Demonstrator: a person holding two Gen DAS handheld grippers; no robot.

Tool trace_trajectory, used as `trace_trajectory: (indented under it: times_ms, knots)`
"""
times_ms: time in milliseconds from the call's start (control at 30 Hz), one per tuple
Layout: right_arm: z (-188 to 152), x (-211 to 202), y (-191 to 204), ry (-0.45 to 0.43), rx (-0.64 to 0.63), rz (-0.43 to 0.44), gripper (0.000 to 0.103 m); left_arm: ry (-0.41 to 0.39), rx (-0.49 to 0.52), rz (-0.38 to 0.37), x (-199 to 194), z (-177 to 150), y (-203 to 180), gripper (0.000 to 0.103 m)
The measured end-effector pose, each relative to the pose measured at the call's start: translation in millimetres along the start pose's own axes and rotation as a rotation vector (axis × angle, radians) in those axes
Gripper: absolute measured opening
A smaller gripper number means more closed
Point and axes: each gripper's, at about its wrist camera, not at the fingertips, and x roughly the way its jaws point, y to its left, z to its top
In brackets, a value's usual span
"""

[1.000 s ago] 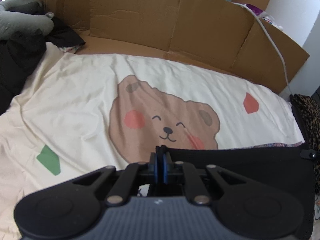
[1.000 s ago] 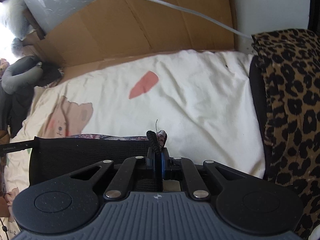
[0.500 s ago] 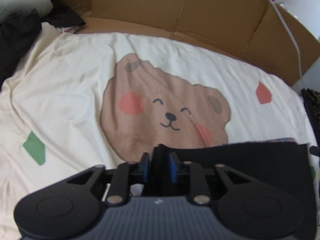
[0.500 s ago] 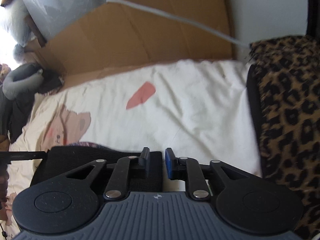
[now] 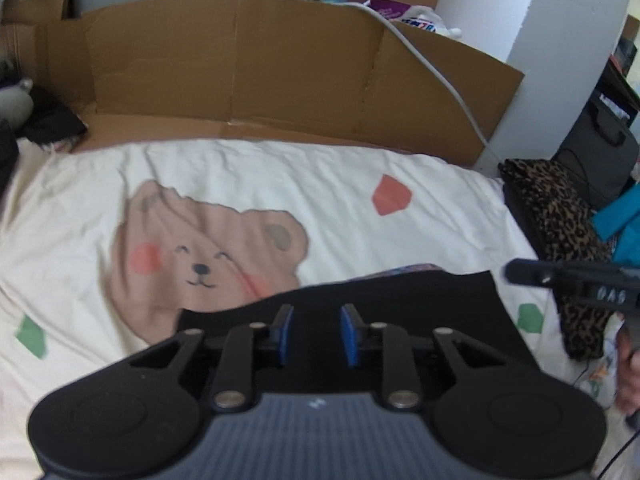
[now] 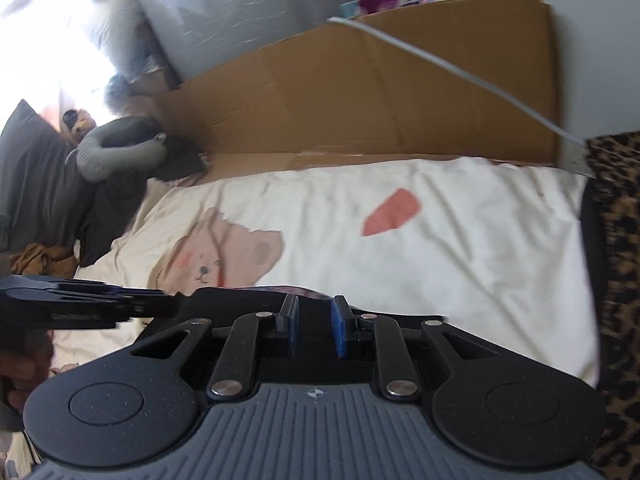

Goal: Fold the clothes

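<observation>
A black garment [image 5: 400, 300] lies flat on the cream bear-print sheet [image 5: 240, 184], with a patterned edge [image 5: 412, 269] peeking out along its far side. My left gripper [image 5: 316, 312] hovers over the garment's near left part, its jaws apart and closing, nothing between the pads. In the right wrist view the right gripper [image 6: 314, 304] stands open above the same garment [image 6: 232, 298], holding nothing. Each gripper shows in the other's view: the right gripper [image 5: 520, 272] at the garment's right corner, the left gripper [image 6: 168, 306] at its left end.
A cardboard wall [image 5: 240, 60] with a white cable [image 5: 440, 80] over it lines the bed's far side. A leopard-print cloth [image 5: 560, 220] lies at the right edge. Dark clothes [image 6: 40, 184] and a grey cushion [image 6: 116, 152] pile up at the left.
Both grippers were shut on the black garment's far edge; they have let go, opened and drawn back and up. The garment now lies flat on the sheet.
</observation>
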Motion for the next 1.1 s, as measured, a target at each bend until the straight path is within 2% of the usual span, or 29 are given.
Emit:
trace_trajectory:
  times_ms: [233, 533, 633, 700, 933, 967, 1000, 1067, 1100]
  knots:
    - [-7, 37, 24, 0.05, -0.073, 0.005, 0.019, 0.01, 0.031, -0.019, 30, -8, -7, 0.022]
    - [-18, 76, 30, 0.117, -0.126, -0.04, 0.021, 0.002, -0.003, -0.031, 56, -20, 8, 0.023]
    - [-18, 83, 30, 0.122, -0.144, -0.046, 0.021, -0.005, 0.01, -0.026, 60, -24, 8, 0.023]
    - [-20, 85, 35, 0.12, -0.198, -0.058, 0.021, -0.004, 0.012, -0.025, 62, -23, 9, 0.022]
    - [-8, 74, 33, 0.126, -0.147, -0.058, 0.022, 0.022, 0.009, -0.017, 55, -10, 8, 0.022]
    - [-5, 69, 33, 0.117, -0.128, -0.062, 0.026, 0.022, 0.006, -0.012, 52, -9, 6, 0.022]
    - [-2, 63, 33, 0.107, -0.115, -0.066, 0.034, 0.023, 0.003, -0.012, 48, -7, 5, 0.022]
    - [4, 47, 36, 0.078, -0.138, -0.063, 0.043, 0.018, -0.001, -0.017, 37, -5, 2, 0.022]
    - [5, 40, 36, 0.074, -0.141, -0.056, 0.043, 0.013, -0.001, -0.016, 30, -5, 1, 0.022]
